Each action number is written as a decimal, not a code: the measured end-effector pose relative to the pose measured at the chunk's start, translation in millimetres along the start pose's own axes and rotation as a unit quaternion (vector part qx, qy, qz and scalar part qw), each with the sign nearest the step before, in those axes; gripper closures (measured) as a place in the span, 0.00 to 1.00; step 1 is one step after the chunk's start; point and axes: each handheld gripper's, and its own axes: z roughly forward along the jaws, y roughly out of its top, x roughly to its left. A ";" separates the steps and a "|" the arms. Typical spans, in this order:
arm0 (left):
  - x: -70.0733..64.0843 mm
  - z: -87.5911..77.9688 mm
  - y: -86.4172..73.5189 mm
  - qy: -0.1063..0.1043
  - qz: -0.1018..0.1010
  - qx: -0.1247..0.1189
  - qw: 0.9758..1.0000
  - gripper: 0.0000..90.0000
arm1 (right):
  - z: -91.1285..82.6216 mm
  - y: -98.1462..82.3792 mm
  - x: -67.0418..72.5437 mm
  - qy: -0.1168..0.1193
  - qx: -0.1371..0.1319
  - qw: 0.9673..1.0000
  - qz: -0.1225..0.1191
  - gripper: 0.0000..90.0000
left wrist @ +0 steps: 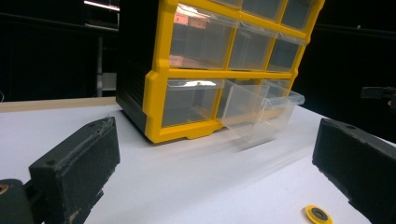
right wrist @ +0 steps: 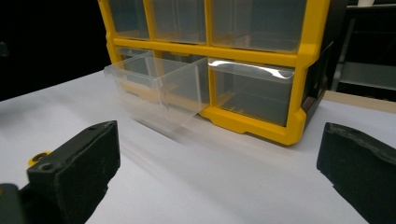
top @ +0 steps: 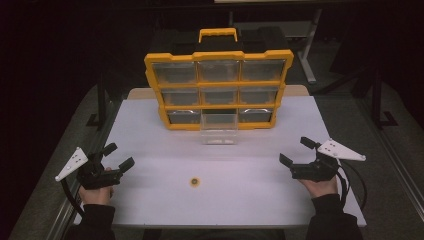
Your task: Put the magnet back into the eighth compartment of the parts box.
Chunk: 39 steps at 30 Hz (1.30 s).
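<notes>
A small yellow ring (top: 194,182) with a dark centre lies flat on the white counter (top: 150,150), near the front edge and about midway between the two hands, touching nothing.

At the left, the left gripper (top: 118,156) rests close to the counter's left edge, held by a hand (top: 97,192) in a dark sleeve. Its two black, blocky jaws stand wide apart, released, with nothing between them. A grey three-cornered plate sits on top of it.

In the middle, bare smooth counter lies open all around the ring, leaving free room on every side. Behind it, at the far edge, stands a yellow-framed drawer cabinet (top: 218,85) with a yellow carry handle and three rows of three clear plastic drawers. The middle drawer of the bottom row (top: 218,131) is pulled out toward the front; I cannot tell whether anything lies inside.

At the right, the right gripper (top: 298,151) rests near the counter's right edge, jaws likewise spread wide and empty.
</notes>
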 end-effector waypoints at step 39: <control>-19.6 9.0 1.0 -0.025 0.051 0.020 0.998 0.01 | 16.0 10.5 23.6 0.031 0.029 0.999 -0.026 0.00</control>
